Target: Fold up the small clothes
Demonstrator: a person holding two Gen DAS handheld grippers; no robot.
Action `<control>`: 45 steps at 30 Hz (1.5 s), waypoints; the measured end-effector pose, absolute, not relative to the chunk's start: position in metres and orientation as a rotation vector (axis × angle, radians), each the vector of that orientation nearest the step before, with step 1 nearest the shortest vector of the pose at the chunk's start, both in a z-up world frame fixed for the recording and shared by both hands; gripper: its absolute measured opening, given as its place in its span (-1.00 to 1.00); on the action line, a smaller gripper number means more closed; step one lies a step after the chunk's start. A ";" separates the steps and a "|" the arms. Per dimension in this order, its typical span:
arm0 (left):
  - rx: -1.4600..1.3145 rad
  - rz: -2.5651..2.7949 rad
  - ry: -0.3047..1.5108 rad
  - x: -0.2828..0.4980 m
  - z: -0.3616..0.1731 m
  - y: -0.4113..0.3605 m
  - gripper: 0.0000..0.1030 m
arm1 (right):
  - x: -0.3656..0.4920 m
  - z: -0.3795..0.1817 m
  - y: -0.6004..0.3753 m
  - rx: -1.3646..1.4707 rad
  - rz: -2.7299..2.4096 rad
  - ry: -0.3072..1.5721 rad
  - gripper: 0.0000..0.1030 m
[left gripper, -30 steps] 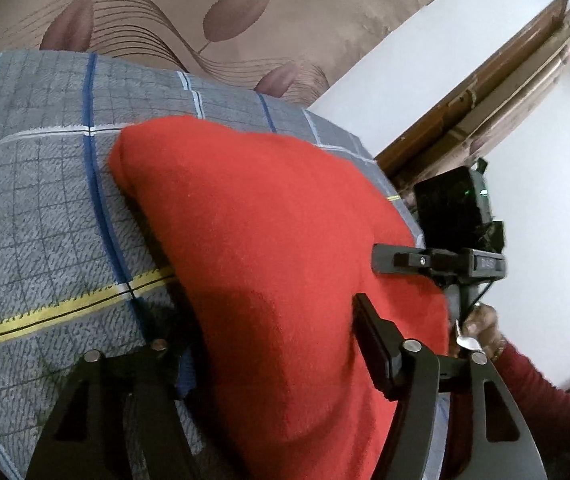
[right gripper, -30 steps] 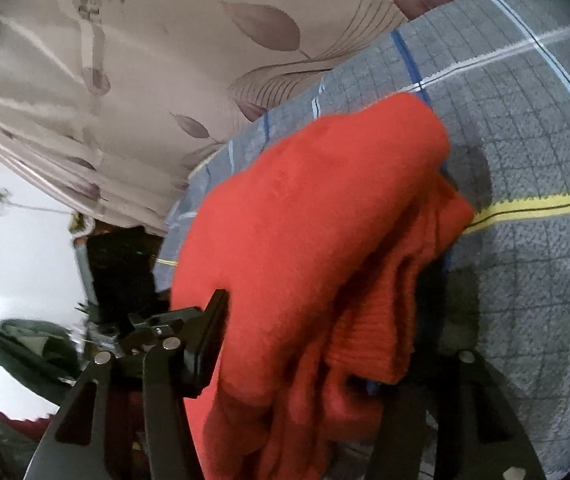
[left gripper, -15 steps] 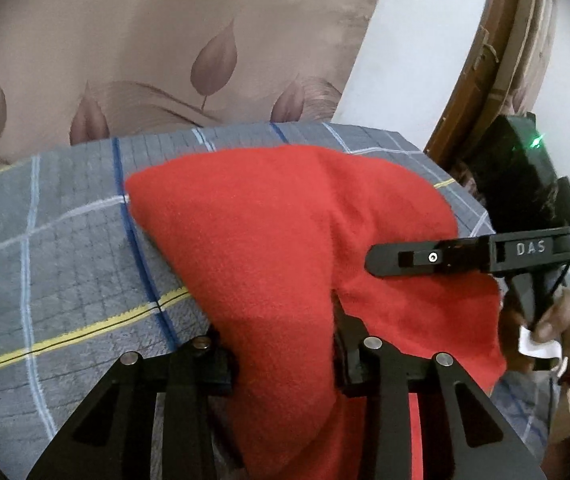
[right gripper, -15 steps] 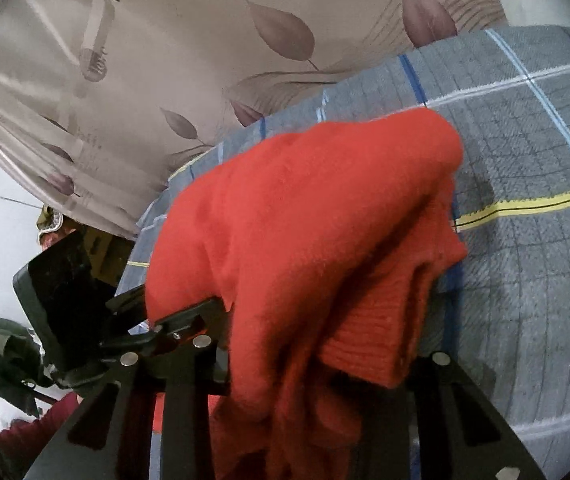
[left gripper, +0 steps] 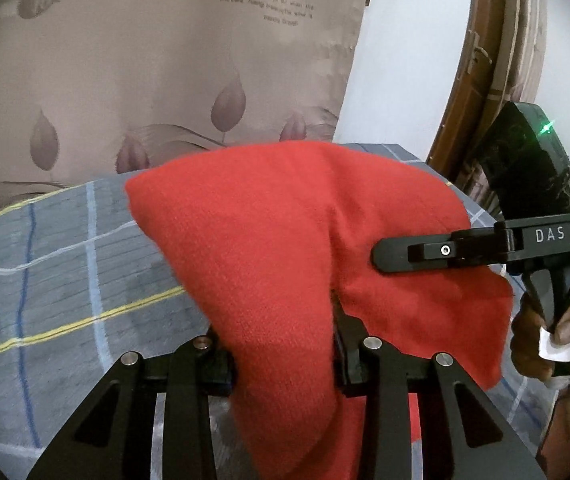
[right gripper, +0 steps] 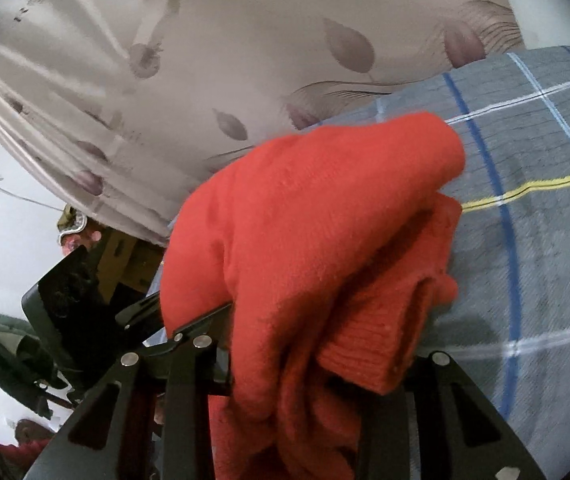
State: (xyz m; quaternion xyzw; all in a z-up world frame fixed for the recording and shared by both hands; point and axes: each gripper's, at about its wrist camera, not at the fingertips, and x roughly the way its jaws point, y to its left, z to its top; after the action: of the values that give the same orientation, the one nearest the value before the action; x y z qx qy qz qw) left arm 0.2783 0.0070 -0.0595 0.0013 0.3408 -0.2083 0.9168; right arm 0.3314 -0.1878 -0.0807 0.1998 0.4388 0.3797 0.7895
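A red knitted garment [left gripper: 285,248] hangs bunched above the grey checked bedspread [left gripper: 65,280]. My left gripper [left gripper: 281,364] is shut on one part of it, the cloth draping down between and over the jaws. In the right wrist view the same red garment [right gripper: 305,220] is gathered in thick folds, ribbed hem showing, and my right gripper [right gripper: 317,364] is shut on it. One of the right gripper's fingers [left gripper: 425,252] lies against the cloth at the right of the left wrist view. The pads themselves are hidden by fabric.
The bedspread [right gripper: 525,240] runs right and far. A beige curtain with leaf print [left gripper: 165,80] hangs behind the bed. A brown door frame [left gripper: 465,100] and white wall stand to the right. A hand [left gripper: 541,328] holds the right gripper's handle.
Both grippers' jaws closed on the red garment and rose with it. The cloth lifted off the bedspread, and both views tipped up toward the curtain.
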 end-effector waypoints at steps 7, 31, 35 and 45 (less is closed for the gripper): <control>0.023 -0.392 0.678 0.231 -0.047 0.023 -0.30 | 0.292 -0.068 -0.172 0.448 0.866 0.928 -0.39; 0.014 -0.327 0.674 0.092 -0.040 0.061 -0.30 | 0.165 -0.066 -0.135 0.422 0.978 0.960 -0.39; 0.007 -0.315 0.672 0.077 -0.042 0.068 -0.30 | 0.156 -0.068 -0.128 0.408 0.992 0.962 -0.39; 0.005 -0.293 0.674 0.073 -0.052 0.072 -0.29 | 0.154 -0.073 -0.117 0.366 0.987 0.965 -0.39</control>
State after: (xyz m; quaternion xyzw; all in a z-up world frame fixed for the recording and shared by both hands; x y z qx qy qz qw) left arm 0.0725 0.0724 -0.0524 0.0022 0.3295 -0.1435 0.9332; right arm 0.1544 -0.1173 -0.0728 0.1678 0.4427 0.4524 0.7558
